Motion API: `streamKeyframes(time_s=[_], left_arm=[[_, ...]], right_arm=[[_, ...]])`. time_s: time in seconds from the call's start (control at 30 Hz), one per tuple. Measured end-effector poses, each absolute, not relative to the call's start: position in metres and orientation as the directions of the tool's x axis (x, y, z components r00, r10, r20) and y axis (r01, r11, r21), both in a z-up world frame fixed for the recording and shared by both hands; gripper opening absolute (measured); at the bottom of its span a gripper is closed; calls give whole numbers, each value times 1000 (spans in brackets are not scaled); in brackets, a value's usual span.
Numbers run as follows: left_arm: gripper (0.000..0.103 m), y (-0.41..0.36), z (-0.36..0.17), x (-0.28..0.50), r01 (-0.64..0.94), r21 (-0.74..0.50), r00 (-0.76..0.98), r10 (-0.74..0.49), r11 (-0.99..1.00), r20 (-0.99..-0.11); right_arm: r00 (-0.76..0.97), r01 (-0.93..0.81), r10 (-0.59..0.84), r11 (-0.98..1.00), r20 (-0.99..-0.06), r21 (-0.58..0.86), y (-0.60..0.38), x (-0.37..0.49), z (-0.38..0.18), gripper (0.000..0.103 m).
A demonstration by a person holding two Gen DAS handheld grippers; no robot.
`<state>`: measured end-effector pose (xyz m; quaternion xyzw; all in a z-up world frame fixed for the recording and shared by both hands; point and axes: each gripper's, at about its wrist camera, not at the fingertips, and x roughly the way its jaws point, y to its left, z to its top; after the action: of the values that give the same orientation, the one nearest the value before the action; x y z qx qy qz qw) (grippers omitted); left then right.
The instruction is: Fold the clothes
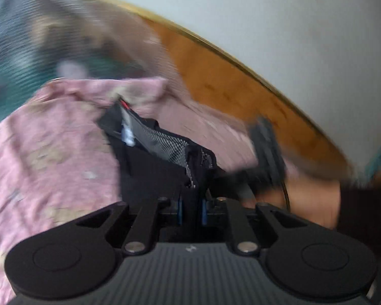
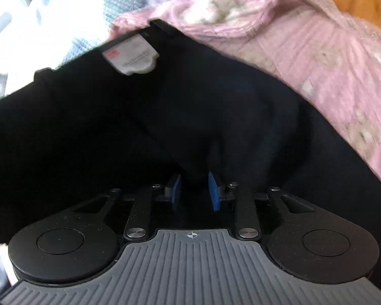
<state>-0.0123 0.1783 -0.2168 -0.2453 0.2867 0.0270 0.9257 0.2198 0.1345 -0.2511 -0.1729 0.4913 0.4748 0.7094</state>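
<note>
In the left wrist view, the left gripper (image 1: 190, 203) pinches a limp, mesh-lined edge of the black garment (image 1: 155, 162) above the pink quilt (image 1: 50, 139); in the right wrist view, the right gripper (image 2: 194, 190) pinches soft, light cloth below the garment's label (image 2: 130, 59), so hems offer the firmest hold.

Pink quilt (image 1: 50, 137) over orange-brown wooden board (image 1: 216, 76) — pale wall (image 1: 292, 25) behind.

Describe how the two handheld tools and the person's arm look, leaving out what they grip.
Both the left tool and the right tool have black linkage arms, silver pivot pins, round black discs on each side and blue pads on their fingers. Each has a grey ribbed body; the right one bears a white crosshair mark. The arm seen from the left wrist view wears a dark sleeve.
</note>
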Motion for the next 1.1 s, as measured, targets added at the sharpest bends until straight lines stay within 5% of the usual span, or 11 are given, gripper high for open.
streamKeyframes(time_s=[0.03,0.17,0.3,0.47,0.53,0.63,0.7,0.73,1.1], left_arm=[[12,168,-218,-6,-161,-420,826,-111,893,-553],[12,136,-224,11,-48,-396,798,-203,917,-567],[12,112,-235,26,50,-376,758,-281,925,-588],[12,90,-240,34,131,-348,723,-329,928,-607],[12,84,-243,34,151,-336,711,-338,930,-617],[12,83,-250,32,143,-339,697,-338,930,-633],[13,86,-252,31,138,-338,691,-335,931,-641],[13,87,-253,32,139,-337,689,-336,931,-643],[13,100,-259,16,198,-356,657,-393,913,-643]], right_arm=[[33,-830,490,499,-871,249,134,229,-247,34],[149,-750,576,596,-804,288,97,254,-193,61],[82,-684,692,562,-717,464,72,255,-160,89],[-22,-696,652,534,-758,480,100,238,-182,96],[-10,-705,585,571,-811,420,108,232,-201,93],[40,-727,569,581,-821,366,110,224,-209,75],[34,-715,578,584,-815,384,111,230,-216,36],[36,-714,575,587,-818,381,112,232,-219,1],[191,-531,590,735,-785,422,35,228,-224,0]])
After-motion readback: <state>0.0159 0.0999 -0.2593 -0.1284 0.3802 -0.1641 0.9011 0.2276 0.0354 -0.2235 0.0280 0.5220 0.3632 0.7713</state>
